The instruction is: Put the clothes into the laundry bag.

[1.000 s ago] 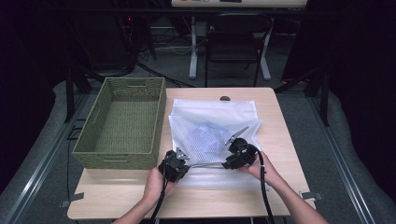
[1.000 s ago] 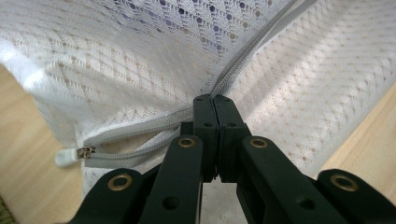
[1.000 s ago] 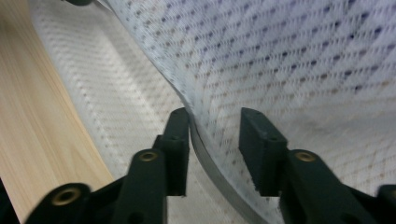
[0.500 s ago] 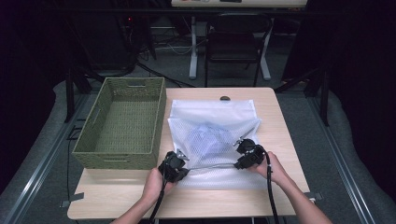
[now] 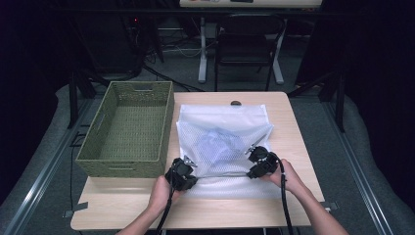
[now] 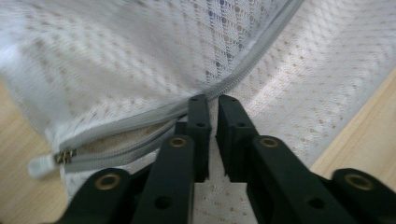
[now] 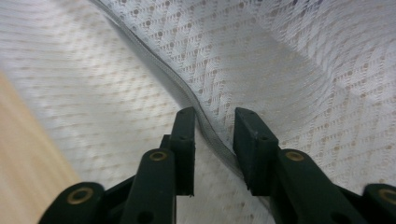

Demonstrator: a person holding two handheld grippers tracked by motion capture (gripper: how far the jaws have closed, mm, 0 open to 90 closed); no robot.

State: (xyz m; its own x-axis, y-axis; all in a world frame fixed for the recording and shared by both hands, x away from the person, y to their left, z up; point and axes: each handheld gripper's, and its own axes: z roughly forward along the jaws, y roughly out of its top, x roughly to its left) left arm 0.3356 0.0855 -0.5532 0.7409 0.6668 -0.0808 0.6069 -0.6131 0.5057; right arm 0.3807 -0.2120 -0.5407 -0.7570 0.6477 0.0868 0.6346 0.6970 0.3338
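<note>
High view: right tool (image 5: 254, 160) slid right along zipper (image 5: 220, 174).

A light wooden table (image 5: 293, 127) stands on a grey floor (image 5: 357, 161) in a dim room, lit from above while the surroundings fall into near-black. Beyond the table's far edge stands a dark chair (image 5: 249, 46), and just left of the chair a white desk leg (image 5: 202, 49) rises to a pale desktop. Cables (image 5: 166, 49) trail over the floor left of that leg.
</note>
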